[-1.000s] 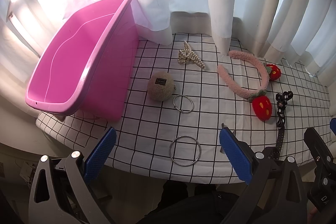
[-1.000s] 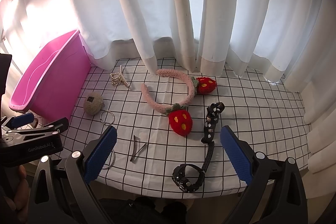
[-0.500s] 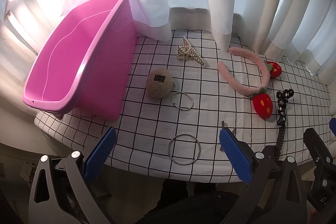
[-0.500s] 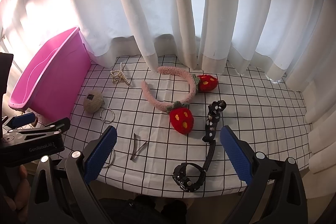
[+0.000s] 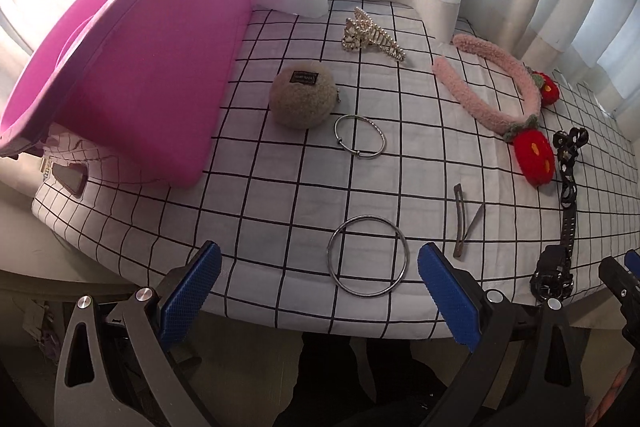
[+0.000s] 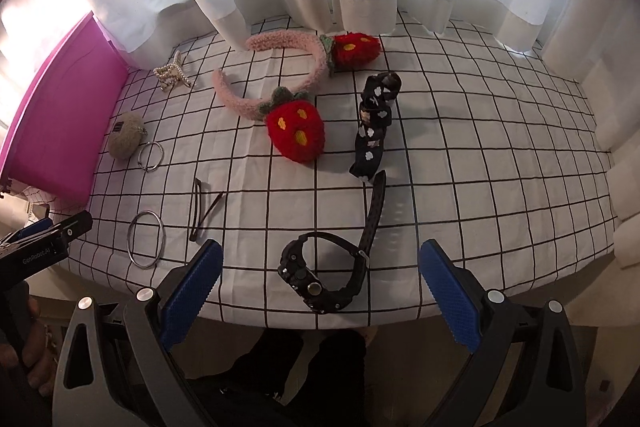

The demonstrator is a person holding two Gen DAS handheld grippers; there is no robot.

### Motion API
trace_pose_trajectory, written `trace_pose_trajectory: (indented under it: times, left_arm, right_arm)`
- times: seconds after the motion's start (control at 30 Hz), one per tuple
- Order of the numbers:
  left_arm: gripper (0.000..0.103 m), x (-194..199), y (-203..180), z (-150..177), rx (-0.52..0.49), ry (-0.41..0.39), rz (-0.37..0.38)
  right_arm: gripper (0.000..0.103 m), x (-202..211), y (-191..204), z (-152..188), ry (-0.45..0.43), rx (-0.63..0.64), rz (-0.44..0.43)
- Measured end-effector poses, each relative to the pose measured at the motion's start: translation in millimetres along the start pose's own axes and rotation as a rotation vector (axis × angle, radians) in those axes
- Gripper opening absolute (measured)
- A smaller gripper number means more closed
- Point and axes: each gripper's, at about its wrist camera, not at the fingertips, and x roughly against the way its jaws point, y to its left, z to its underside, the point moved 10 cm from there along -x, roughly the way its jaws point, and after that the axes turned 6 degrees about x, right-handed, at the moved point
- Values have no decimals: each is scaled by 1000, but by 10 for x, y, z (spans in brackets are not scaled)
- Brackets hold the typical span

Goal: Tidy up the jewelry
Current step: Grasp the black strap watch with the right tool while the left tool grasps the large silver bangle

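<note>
Blue-padded left gripper (image 5: pixel 318 291) gapes wide, holding nothing; a steel ring (image 5: pixel 368 261) lies between its fingertips; right gripper (image 6: pixel 320 291) equally wide, empty; a black watch (image 6: pixel 320 277) lies between its pads.

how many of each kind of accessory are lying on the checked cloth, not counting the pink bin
metal bangles: 2, large and small
hair clips: 3, pearl claw clip, flat snap clip, black patterned clip
strawberry headband: 1
black watch: 1
fuzzy beige pouch: 1
total: 8
</note>
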Motion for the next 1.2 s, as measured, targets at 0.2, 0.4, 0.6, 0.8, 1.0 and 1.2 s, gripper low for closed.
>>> trace_pose_trajectory:
  times: [0.2,0.4,0.6,0.8,1.0,1.2]
  left_arm:
    - [97,-403,-56,327,-20,72,37]
    - [97,-621,-30,404,-3,68,45]
    - [97,-804,-39,402,15,75,39]
    - [97,-713,-168,339,-6,23,86]
    - [97,-725,-353,358,-55,38,94]
    - [98,-803,-394,346,-60,-23,96]
  right_arm:
    - [94,-415,-47,268,80,10,-11]
    - [94,-697,-44,401,136,-13,-38]
    - [94,-845,-50,407,148,-15,-16]
    - [94,-843,-71,438,135,-10,-25]
    - [94,-838,-122,447,122,-3,-3]
    - [94,-868,-117,450,110,49,63]
